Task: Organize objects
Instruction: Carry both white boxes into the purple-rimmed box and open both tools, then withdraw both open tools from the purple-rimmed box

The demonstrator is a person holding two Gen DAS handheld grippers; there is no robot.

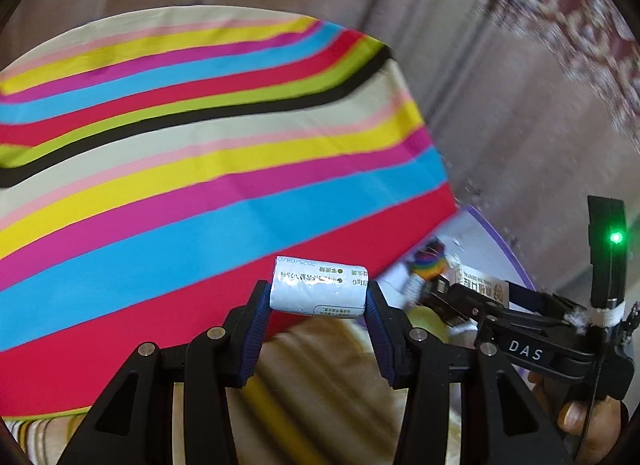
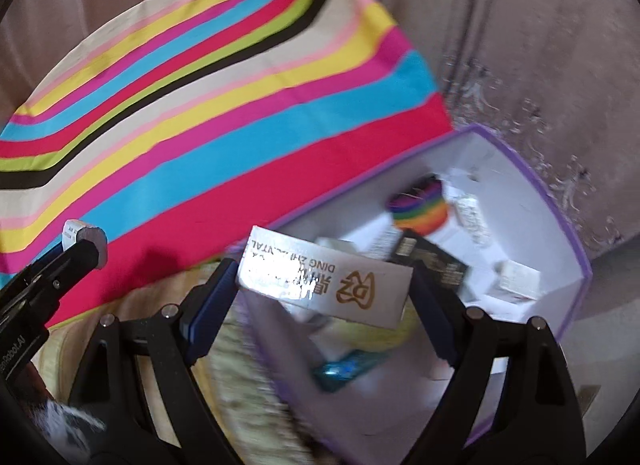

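My left gripper (image 1: 319,297) is shut on a small white roll-shaped packet (image 1: 319,288) with printed text, held above the striped cloth. It also shows in the right wrist view (image 2: 86,241) at the far left. My right gripper (image 2: 324,289) is shut on a white box with a gold "DZ" logo (image 2: 326,281), held over the near edge of the purple-rimmed white box (image 2: 576,249). The right gripper and its box show in the left wrist view (image 1: 480,289) at the right.
A striped multicoloured cloth (image 1: 200,169) covers the surface to the left. The purple box holds a rainbow-coloured item (image 2: 420,205), a black packet (image 2: 436,261), small white boxes (image 2: 516,277) and a blue packet (image 2: 344,369). Beige patterned fabric (image 1: 312,385) lies below.
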